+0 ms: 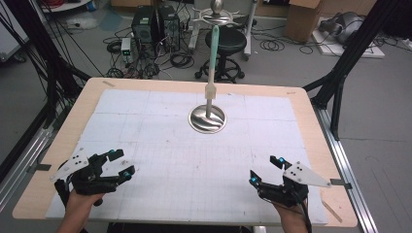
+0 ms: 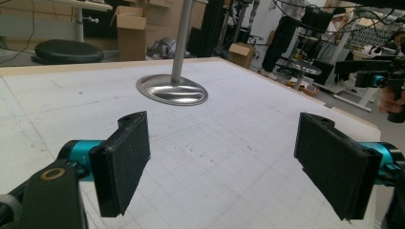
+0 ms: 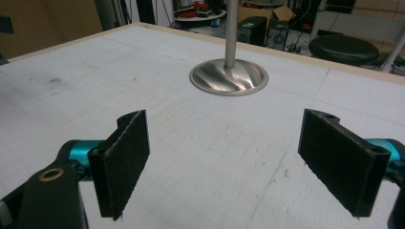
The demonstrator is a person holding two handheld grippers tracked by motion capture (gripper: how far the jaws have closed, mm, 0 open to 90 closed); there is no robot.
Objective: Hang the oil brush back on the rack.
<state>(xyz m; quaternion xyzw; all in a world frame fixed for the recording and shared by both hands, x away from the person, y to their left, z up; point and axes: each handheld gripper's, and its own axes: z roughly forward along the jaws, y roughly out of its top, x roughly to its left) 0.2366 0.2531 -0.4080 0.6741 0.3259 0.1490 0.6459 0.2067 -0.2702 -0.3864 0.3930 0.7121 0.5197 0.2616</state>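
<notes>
A round shiny metal base (image 1: 207, 119) with an upright pole (image 1: 212, 63) stands on the white gridded mat, at the middle toward the far side; the pole's upper part is pale green. The same base appears in the left gripper view (image 2: 172, 89) and the right gripper view (image 3: 229, 78). My left gripper (image 1: 120, 162) rests near the front left of the mat, open, nothing between its pads (image 2: 122, 162). At the front right my right gripper (image 1: 265, 170) is open too, its pads (image 3: 122, 160) wide apart over bare mat.
The mat (image 1: 160, 145) lies on a wooden table (image 1: 73, 121) with a raised light rim. Beyond the far edge stand a black stool (image 1: 226, 46), computer towers (image 1: 155, 26) and cables on the floor. Black frame legs (image 1: 340, 82) flank the table.
</notes>
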